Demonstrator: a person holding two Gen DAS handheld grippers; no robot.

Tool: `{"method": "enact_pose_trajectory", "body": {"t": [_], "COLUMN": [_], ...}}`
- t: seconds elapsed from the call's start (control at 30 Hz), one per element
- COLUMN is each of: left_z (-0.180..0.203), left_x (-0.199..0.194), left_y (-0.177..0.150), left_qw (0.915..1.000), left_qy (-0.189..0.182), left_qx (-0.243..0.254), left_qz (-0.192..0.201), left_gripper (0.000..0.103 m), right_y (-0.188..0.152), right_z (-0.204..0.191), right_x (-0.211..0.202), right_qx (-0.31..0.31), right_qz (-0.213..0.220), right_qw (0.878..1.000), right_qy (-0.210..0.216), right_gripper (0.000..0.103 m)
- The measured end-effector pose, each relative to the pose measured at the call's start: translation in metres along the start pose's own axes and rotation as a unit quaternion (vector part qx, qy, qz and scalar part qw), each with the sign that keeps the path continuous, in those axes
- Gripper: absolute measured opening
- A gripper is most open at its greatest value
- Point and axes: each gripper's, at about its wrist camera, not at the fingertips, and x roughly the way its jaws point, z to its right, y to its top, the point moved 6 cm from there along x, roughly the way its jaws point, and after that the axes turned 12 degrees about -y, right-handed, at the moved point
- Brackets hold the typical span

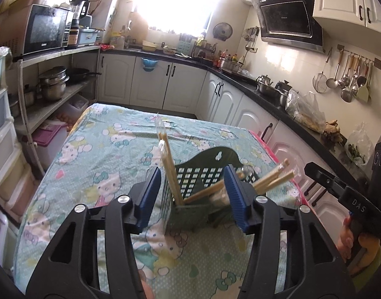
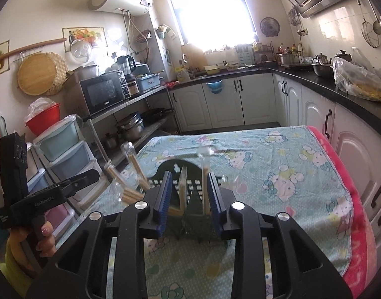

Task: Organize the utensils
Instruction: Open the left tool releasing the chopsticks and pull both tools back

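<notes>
Left wrist view: our left gripper (image 1: 191,194) and right gripper (image 2: 188,196), jaws spread and empty, flank the green utensil basket (image 1: 203,174); we should retreat without tipping its wrapped chopsticks (image 1: 169,167).

The far half of the table (image 1: 120,134) lies bare, open for passage. The green utensil basket (image 1: 190,189) stands near the front edge, with wrapped chopsticks (image 1: 169,164) sticking up and sideways from it. Storage drawers (image 2: 63,149) crowd one side, white cabinets (image 2: 352,144) the other.
</notes>
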Motion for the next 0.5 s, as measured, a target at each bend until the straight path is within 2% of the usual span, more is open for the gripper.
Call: {"method": "enact_pose_trajectory", "body": {"t": [0.17,0.5], "left_z": [0.0,-0.002], "left_x": [-0.002,-0.006], "left_y": [-0.017,-0.048], "left_qw": [0.9999,0.9994], "left_qy": [-0.001,0.004], "left_qx": [-0.003,-0.008], "left_qz": [-0.014,-0.033], "left_gripper": [0.058,0.073], "right_y": [-0.016,-0.05], "right_z": [-0.006,-0.013], "right_x": [-0.003,-0.006], "right_qx": [-0.01,-0.017], "right_qz": [-0.012,-0.036], "right_qw": [1.0,0.999], "right_qy": [0.0,0.001], "right_gripper": [0.034,0.05]}}
